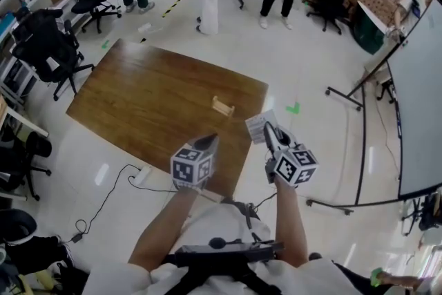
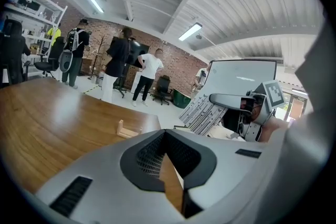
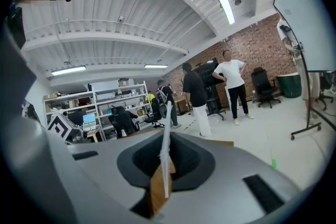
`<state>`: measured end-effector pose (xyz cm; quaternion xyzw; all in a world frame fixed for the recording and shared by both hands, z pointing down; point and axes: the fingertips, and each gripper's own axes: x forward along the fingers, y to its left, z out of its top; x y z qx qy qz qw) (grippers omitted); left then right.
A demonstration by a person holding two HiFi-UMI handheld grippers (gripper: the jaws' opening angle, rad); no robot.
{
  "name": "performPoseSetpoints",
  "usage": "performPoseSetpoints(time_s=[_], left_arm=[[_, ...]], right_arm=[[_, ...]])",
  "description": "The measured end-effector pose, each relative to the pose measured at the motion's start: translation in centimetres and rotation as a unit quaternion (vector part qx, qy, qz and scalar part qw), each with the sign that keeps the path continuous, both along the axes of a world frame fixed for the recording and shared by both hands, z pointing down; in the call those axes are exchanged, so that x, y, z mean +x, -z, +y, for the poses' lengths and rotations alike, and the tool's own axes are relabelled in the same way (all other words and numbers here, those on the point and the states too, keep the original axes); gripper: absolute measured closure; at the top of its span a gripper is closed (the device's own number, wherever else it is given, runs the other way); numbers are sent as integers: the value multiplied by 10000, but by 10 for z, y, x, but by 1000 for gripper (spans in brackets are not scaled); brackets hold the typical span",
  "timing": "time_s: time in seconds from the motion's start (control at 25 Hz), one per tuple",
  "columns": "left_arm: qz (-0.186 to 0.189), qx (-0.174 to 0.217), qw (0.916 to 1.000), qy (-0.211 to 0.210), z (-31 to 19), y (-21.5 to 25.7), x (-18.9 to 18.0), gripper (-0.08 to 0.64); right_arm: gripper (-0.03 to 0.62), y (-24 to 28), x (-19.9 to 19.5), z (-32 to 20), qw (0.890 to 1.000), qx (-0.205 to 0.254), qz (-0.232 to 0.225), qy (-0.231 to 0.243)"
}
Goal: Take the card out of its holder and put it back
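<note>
Right gripper [image 1: 268, 130] pinches card [image 1: 255, 125], print too small to read.

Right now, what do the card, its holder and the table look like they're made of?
Card: thin white paper or plastic; edge-on it's a sliver.
Holder: pale, matte bare wood, probably.
Table: dark brown wood or veneer, grain showing, glossy with reflections.

Light was bright, even, from ceiling tubes [image 2: 190, 32]; sheen on table [image 2: 52, 113] & floor [image 1: 311, 59]. Gripper views had heavy fisheye w/ dark corners; left gripper [image 2: 165, 135] was soft up close.
</note>
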<state>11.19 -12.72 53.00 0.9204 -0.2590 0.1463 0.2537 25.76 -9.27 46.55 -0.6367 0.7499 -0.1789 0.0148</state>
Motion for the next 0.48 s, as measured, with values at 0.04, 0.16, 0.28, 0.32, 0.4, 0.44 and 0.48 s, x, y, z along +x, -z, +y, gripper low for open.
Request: performPoseSetpoints(time_s=[0.04, 0.16, 0.28, 0.32, 0.4, 0.44, 0.48], left_arm=[[19, 12, 10000, -18, -1, 2, 2, 569], [29, 84, 9999, -80, -2, 6, 7, 569], [5, 174, 9998, -59, -4, 6, 8, 568], [-10, 190, 9998, -33, -5, 6, 7, 568], [-7, 159, 9999, 58, -7, 4, 6, 569], [20, 119, 9999, 114, -9, 4, 7, 569], [51, 81, 9998, 168, -10, 4, 8, 569]], right_arm=[[577, 3, 2, 0, 10000, 5, -1, -14], [577, 7, 4, 0, 10000, 18, -28, -39], [577, 4, 3, -1, 10000, 14, -43, -12], [577, 3, 3, -2, 10000, 13, -44, 10], [577, 3, 3, -7, 10000, 8, -39, 72], [577, 3, 4, -11, 9999, 6, -32, 114], [577, 3, 6, -15, 9999, 8, -23, 167]])
